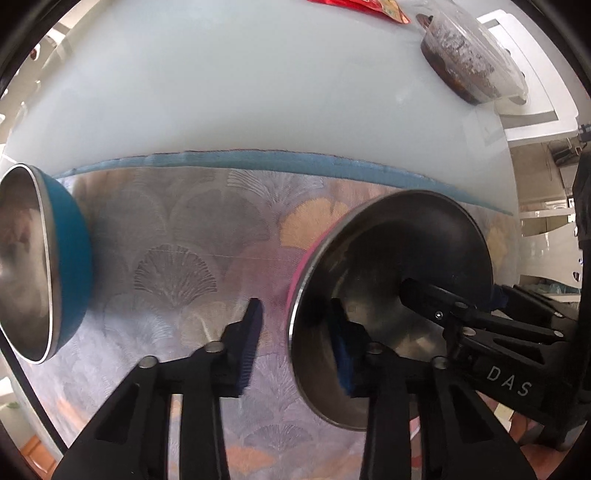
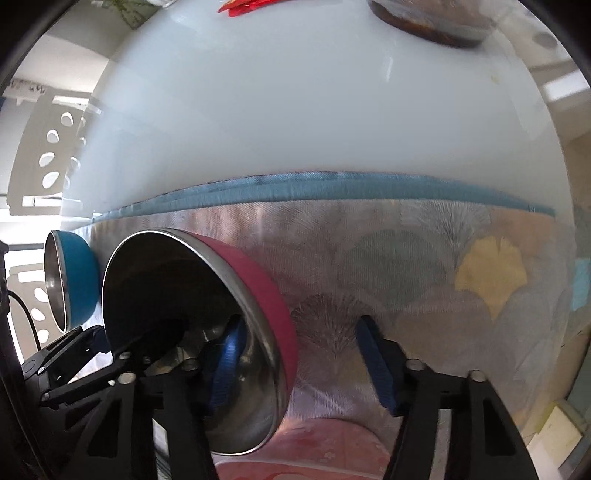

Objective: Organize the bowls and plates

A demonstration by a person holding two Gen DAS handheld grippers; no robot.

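A leaf-patterned placemat (image 1: pixel 192 236) covers the near white table (image 1: pixel 229 92); far right sit a lidded food container (image 1: pixel 469 59) and red packet (image 1: pixel 369 7).

Two bowls on a placemat, a container behind.
The left bowl (image 1: pixel 55 266) sits at the placemat's (image 1: pixel 192 251) left edge, the right bowl (image 1: pixel 388 306) toward its right; a lidded container (image 1: pixel 469 59) stands at the table's (image 1: pixel 258 92) far right corner.

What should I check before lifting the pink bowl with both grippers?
1. Left gripper straddles pink bowl's rim, one finger inside: ok.
2. Right gripper straddles opposite rim: ok.
3. Both jaws closed on rim: not ok, open.
4. Blue bowl apart from pink bowl: ok.
5. Bowl empty: ok, bare steel inside.
6. Placemat lies flat: ok.
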